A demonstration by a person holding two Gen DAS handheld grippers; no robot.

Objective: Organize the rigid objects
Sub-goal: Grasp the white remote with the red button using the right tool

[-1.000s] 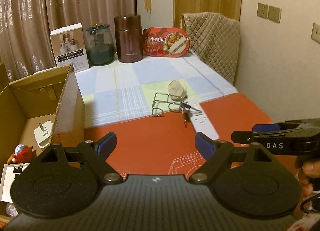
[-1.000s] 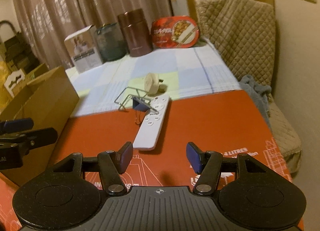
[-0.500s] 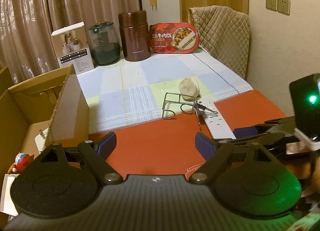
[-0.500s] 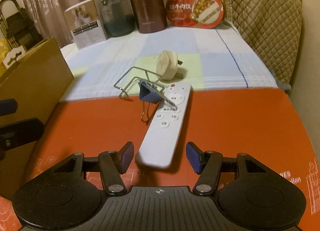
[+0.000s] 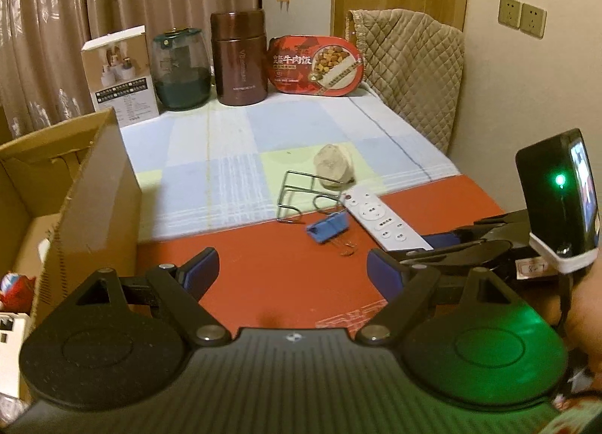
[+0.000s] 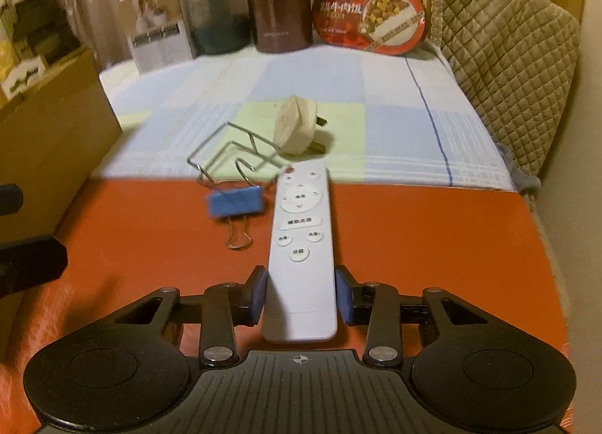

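I am closing my right gripper on the white remote; its jaws have just been drawing in, and the blue pads are now sitting against the two long sides of the remote's near end. The remote is lying flat on the red mat, its far end reaching the seam where the mat meets the checked cloth. Just left of it the blue binder clip is lying on the mat, touching the wire rack, and the beige plug is sitting on the cloth just beyond the remote's tip. To the right of the remote the mat is running bare to its edge.

My left gripper is hovering wide open over the red mat, gripping nothing, with bare mat lying between its fingers and the clip. The cardboard box is standing at my left, its tall flap rising beside the mat's left edge. At the cloth's far edge a white carton, a glass jar, a brown flask and a red meal box are lining up in a row.
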